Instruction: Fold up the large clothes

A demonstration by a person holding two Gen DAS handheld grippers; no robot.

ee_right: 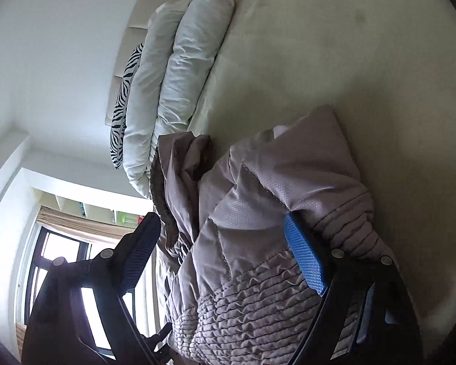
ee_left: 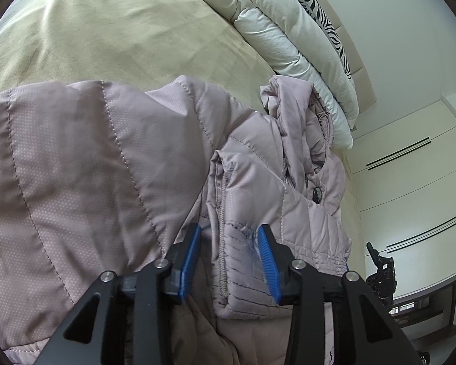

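1. A padded mauve jacket (ee_left: 112, 164) lies on a beige bedsheet (ee_left: 112, 27) and fills the lower half of the left wrist view, from the left edge across to right of centre.
2. In that view its long axis runs from the bottom centre up and to the right. The hood (ee_left: 291, 112) is at the upper right end, close to a rolled white duvet (ee_left: 288, 42).
3. A broad quilted panel spreads toward the left edge. A zipper (ee_left: 222, 213) runs roughly vertically through the lower centre, and a dark button (ee_left: 317, 194) sits to its right.
4. The left gripper (ee_left: 229, 261) rises from the bottom centre. Its jaws stand apart on either side of the jacket's ribbed hem fold, and the blue pads (ee_left: 267, 267) are not pressed together; the right pad touches the fabric.
5. In the right wrist view the jacket (ee_right: 258, 213) runs from the bottom centre toward the upper left, where its darker hood end meets the duvet (ee_right: 179, 70).
6. The right gripper (ee_right: 228, 252) has its jaws spread wide. The ribbed cuff (ee_right: 252, 310) bunches between them, lying against the blue right pad, while the left finger hangs clear of the fabric before a window (ee_right: 60, 261).
7. A zebra-print pillow (ee_right: 124, 103) stands behind the duvet, against the headboard.
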